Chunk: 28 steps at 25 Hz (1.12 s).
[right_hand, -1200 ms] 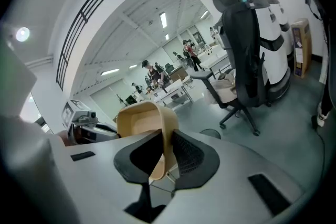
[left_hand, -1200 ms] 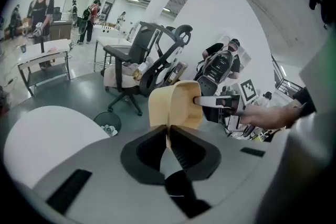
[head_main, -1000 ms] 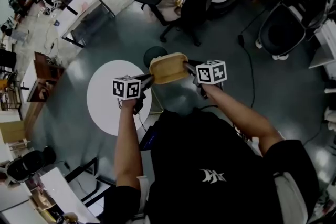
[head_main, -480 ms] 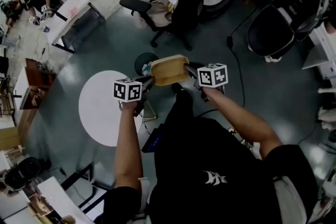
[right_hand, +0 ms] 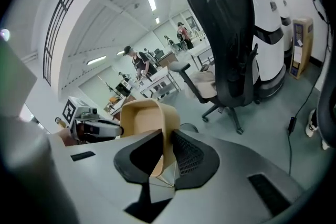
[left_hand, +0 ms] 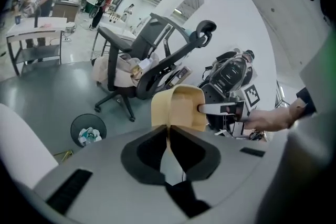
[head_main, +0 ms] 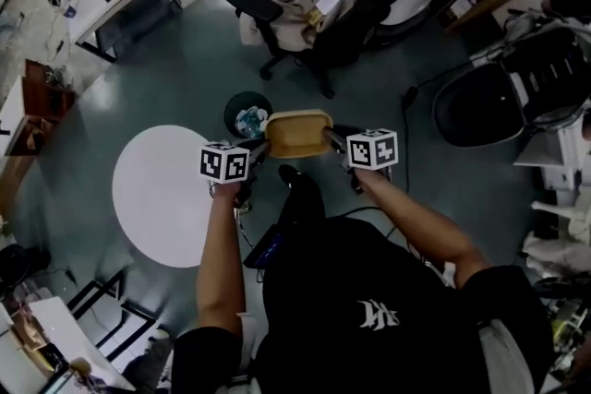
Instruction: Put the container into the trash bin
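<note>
Above the dark floor in front of the person, the tan container [head_main: 297, 132] hangs in mid-air, carried between two hand-held grippers. The left gripper [head_main: 261, 146] takes it from the left end: in the left gripper view its jaws stand nearly together, pinching the thin wall of the container edge-on between the pads. The right gripper [head_main: 334, 139] takes the opposite end. In the right gripper view its jaws are likewise closed on the container's wall, with the open hollow of the container turned toward the left side. The container therefore lies directly between the two grippers, touching both, and rests on nothing else. The trash bin [head_main: 245, 115] — round, dark, with crumpled waste inside — stands on the floor. In the head view it shows just beside the container's left end and slightly beyond it, its rim partly covered by the container. In the left gripper view the bin sits lower and off to the left, clearly apart from the container. An office chair [head_main: 305, 9] draped with cloth stands farther off behind the bin.
</note>
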Each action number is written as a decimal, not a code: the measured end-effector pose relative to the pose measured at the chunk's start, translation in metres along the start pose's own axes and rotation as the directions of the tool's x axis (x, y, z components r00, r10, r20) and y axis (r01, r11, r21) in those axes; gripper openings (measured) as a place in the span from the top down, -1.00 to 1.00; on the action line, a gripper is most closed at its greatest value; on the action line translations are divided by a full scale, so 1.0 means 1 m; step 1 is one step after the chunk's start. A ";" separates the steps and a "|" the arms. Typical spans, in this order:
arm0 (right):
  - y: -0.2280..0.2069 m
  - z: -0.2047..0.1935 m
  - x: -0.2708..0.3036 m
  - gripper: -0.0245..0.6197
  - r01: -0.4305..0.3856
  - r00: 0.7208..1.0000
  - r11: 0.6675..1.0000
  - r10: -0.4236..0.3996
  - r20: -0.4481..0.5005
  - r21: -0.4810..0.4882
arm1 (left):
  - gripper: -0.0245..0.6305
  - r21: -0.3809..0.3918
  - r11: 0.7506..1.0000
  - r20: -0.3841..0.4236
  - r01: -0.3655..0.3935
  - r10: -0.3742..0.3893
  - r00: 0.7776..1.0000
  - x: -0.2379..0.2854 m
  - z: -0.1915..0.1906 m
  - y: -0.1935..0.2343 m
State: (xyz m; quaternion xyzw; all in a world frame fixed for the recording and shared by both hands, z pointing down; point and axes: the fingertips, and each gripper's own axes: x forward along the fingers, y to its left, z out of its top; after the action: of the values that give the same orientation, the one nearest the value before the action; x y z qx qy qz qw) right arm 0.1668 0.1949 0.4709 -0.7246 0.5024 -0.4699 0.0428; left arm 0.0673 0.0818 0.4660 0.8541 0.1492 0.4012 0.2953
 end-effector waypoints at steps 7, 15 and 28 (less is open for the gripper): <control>-0.011 0.029 0.043 0.69 -0.030 0.996 0.999 0.027 -0.090 -0.029 | 0.85 -0.112 0.993 0.044 -0.027 0.032 0.999 0.008 0.019 0.039; -0.016 0.039 0.090 0.69 -0.088 0.969 0.988 0.056 -0.241 -0.123 | 0.85 -0.197 0.976 0.091 -0.096 0.116 0.989 0.012 0.008 0.067; -0.031 0.070 0.210 0.71 -0.352 0.852 0.880 0.160 -0.498 -0.319 | 0.85 -0.559 0.799 0.209 -0.223 0.396 0.894 0.044 -0.006 0.117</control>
State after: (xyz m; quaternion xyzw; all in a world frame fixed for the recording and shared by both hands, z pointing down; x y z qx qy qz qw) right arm 0.2496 0.0201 0.5824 -0.5113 0.6769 -0.5044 -0.1614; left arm 0.0932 0.0147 0.5680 0.8072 -0.1577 0.3281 0.4646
